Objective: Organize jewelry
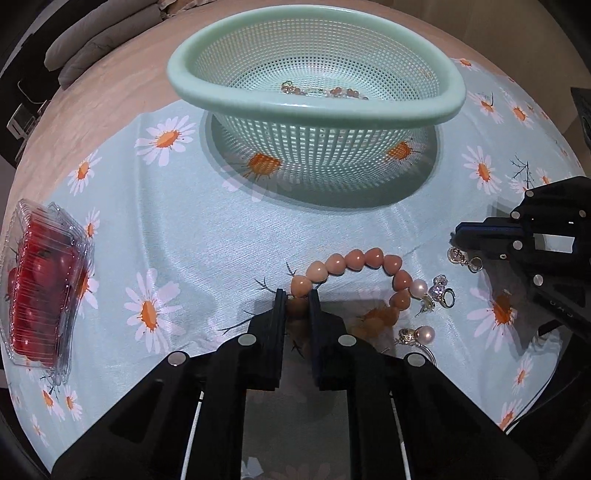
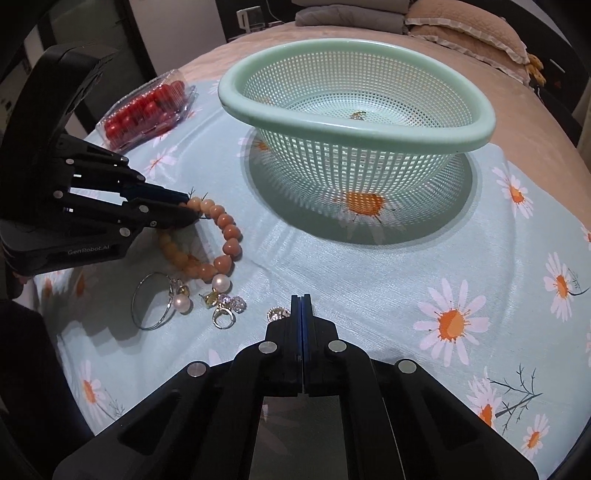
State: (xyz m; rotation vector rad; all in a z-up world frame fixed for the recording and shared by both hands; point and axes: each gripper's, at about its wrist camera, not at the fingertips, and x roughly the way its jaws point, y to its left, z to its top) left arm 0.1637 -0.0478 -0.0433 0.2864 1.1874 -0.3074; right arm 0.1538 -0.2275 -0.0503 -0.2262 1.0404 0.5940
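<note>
A bracelet of peach beads [image 1: 364, 259] [image 2: 225, 236] lies on the daisy cloth. My left gripper [image 1: 297, 299] [image 2: 186, 211] is shut on one side of the bracelet. My right gripper [image 2: 301, 298] [image 1: 455, 238] has its fingers pressed together beside a small sparkly charm [image 2: 277, 314] [image 1: 458, 255]; whether it pinches the charm is not clear. Pearl earrings [image 2: 183, 303], a thin hoop [image 2: 149, 305] and a ring [image 2: 223, 318] lie near the bracelet. The mint green basket [image 1: 258, 105] [image 2: 369, 127] holds some jewelry [image 1: 343, 92].
A clear plastic box of red beads [image 1: 40, 288] [image 2: 146, 107] sits at the cloth's left edge. The cloth lies on a beige bed [image 2: 535, 96] with pillows [image 2: 469, 29] behind.
</note>
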